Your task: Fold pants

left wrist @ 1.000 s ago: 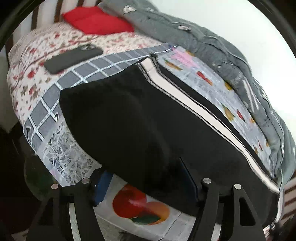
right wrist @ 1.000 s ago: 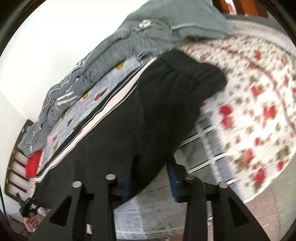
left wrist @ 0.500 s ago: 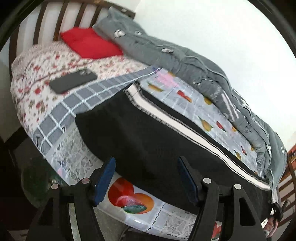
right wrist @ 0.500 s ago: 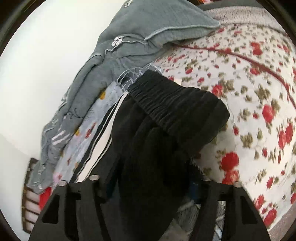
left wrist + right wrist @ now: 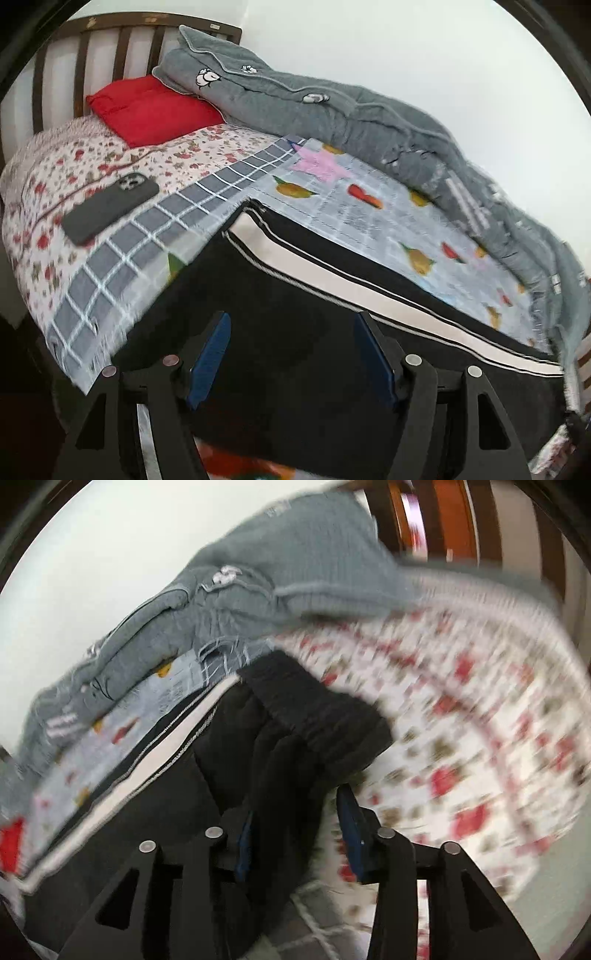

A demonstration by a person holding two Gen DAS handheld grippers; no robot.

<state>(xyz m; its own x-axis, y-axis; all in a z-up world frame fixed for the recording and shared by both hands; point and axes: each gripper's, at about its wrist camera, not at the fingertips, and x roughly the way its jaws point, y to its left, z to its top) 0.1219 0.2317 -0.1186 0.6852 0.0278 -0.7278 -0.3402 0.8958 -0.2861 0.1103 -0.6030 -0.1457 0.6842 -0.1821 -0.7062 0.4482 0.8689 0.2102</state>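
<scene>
One bed carries everything: black track pants with a white side stripe lie lengthwise along its near edge, beside a grey quilt. Soft and limp, they should drape rather than slide; the thick elastic waistband or the hems look best to pinch. Left gripper tilts down over the legs, jaws well apart, empty. Right gripper angles down near the waistband, jaws opening with bunched cloth between them.

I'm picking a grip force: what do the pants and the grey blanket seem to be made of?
Pants: soft matte black knit, probably jersey; it drapes limply, with a woven-looking white side stripe. Grey blanket: thick, fuzzy, perhaps fleece or terry; it bunches in soft rolls.
</scene>
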